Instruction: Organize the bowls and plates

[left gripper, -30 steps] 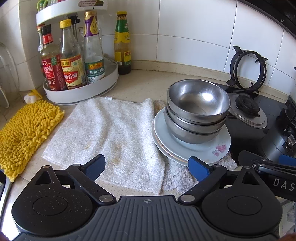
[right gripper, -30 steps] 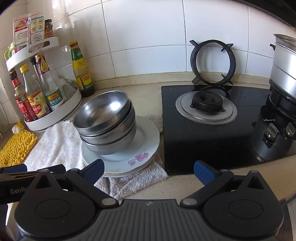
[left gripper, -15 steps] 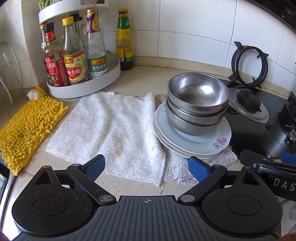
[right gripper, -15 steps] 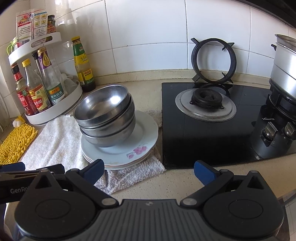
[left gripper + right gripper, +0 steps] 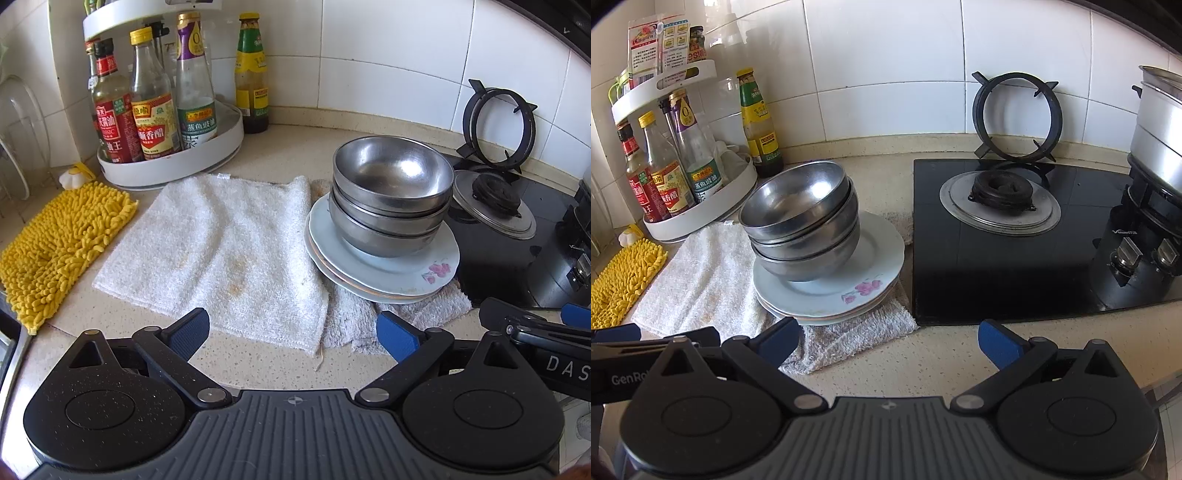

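Over the last second only our viewpoints have shifted: both wrist views have drifted a little, while the steel bowls [image 5: 391, 192] have stayed nested on the stacked plates [image 5: 388, 273], on the grey towel [image 5: 849, 332] beside the stove [image 5: 1015, 258] on the desk [image 5: 942, 365]. Our left tongs [image 5: 293, 334] and right tongs [image 5: 890, 341] both hang released and empty, near the stack; this fits a finished pile or one awaiting sorting
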`<action>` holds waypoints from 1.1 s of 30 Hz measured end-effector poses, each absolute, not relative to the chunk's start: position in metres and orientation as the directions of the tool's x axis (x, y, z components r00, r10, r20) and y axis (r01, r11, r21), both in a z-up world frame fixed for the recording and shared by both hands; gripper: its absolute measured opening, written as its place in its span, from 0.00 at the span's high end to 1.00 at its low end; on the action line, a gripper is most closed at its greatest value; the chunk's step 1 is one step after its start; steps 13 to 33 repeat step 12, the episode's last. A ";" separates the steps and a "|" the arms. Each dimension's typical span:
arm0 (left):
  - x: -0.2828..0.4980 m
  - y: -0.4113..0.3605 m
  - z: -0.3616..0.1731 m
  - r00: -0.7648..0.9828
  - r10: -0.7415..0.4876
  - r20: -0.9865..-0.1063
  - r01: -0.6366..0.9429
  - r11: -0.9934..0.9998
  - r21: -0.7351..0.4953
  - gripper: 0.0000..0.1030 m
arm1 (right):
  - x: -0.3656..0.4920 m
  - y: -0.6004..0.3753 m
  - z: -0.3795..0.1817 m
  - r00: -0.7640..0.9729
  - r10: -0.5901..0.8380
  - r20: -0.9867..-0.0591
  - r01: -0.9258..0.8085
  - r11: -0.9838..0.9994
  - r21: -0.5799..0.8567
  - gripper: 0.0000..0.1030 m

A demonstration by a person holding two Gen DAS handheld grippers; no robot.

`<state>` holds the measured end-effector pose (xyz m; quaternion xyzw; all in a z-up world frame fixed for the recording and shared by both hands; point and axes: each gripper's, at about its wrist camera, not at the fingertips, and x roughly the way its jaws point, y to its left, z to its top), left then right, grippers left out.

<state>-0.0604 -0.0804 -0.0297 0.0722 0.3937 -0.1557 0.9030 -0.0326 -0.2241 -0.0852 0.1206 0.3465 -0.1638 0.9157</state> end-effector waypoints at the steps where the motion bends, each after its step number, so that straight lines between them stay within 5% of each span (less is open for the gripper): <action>1: -0.061 -0.081 -0.029 0.648 -0.226 -0.727 0.342 0.940 0.013 0.04 | -0.033 -0.224 -0.085 0.707 -0.217 -0.673 0.384 0.917 0.108 0.00; 33: -0.065 -0.084 -0.027 0.682 -0.235 -0.693 0.366 0.930 0.045 0.04 | -0.036 -0.227 -0.084 0.710 -0.215 -0.670 0.386 0.915 0.116 0.00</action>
